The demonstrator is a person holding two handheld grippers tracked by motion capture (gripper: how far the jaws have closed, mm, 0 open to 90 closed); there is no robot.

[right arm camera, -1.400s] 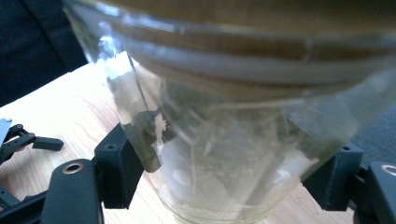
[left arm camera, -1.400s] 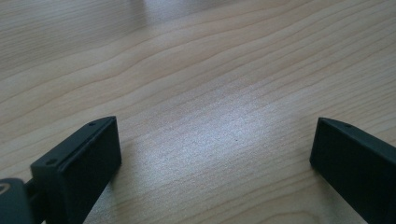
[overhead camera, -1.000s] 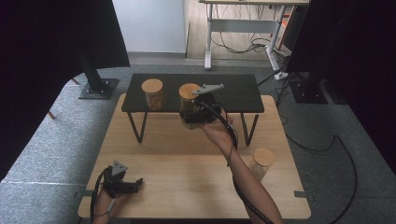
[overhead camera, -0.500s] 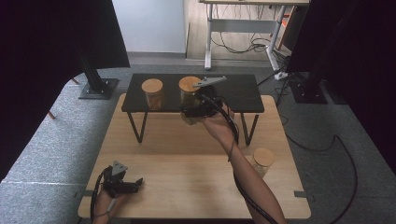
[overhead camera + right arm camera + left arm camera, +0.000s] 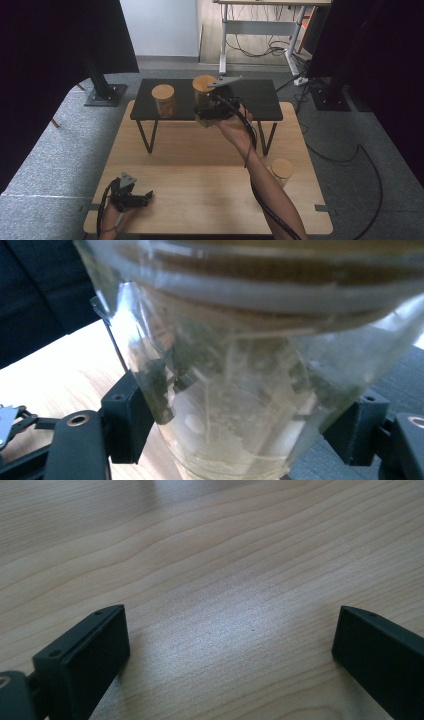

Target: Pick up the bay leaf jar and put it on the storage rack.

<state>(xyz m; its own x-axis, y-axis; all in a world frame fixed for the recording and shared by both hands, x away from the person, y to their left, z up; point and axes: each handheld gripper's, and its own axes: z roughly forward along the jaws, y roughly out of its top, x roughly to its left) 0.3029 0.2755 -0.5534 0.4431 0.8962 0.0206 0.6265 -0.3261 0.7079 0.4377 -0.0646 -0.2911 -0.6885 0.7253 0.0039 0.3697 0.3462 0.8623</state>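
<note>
- right gripper (image 5: 207, 107) clamps the clear glass jar with a cork lid (image 5: 204, 92), upright, just over the black metal shelf's (image 5: 260, 100) front edge
- left gripper (image 5: 142, 196) rests open on the light wooden table (image 5: 200, 175), well apart

No text, label, brand, number or sign can be read on anything here.

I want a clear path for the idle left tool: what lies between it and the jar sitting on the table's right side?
Bare wood only: in the high view, the table between the left tool and the jar holds nothing, though the right forearm crosses above.
</note>
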